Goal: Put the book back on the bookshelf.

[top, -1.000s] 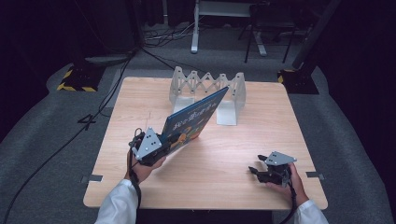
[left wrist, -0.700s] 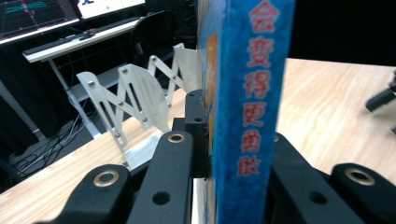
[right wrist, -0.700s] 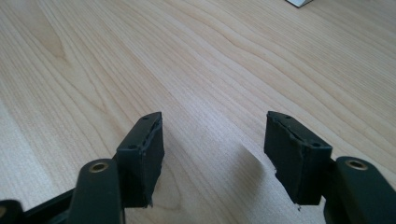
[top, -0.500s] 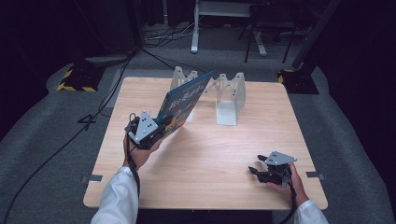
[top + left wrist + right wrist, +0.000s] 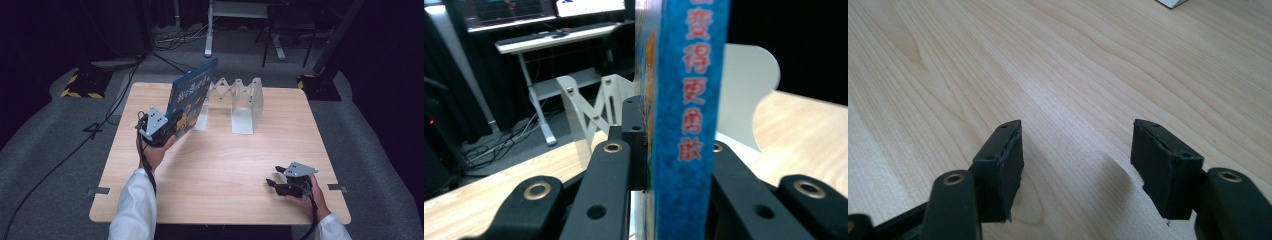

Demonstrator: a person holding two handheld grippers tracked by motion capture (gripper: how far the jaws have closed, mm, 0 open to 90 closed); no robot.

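A blue picture book (image 5: 192,97) stands nearly upright in the air at the table's back left, with my left gripper (image 5: 170,129) shut on its lower edge. Seen along the jaws, the book's blue spine (image 5: 686,115) with red characters runs up between the black fingers (image 5: 634,140). Just behind the book stands a white expanding file rack (image 5: 239,100), whose white dividers (image 5: 744,95) also rise past the spine. My right gripper (image 5: 274,182) rests near the table's front right, jaws open over bare wood (image 5: 1073,150) with nothing between them.
The wooden table (image 5: 220,170) has free room across its middle and front. A cable (image 5: 75,145) trails off the left side over grey floor. A white desk frame (image 5: 235,20) and dark stands are beyond the far edge.
My left gripper has carried the book back and to the left, tipping it from a slant to nearly upright beside the rack. The right gripper has stayed where it was.
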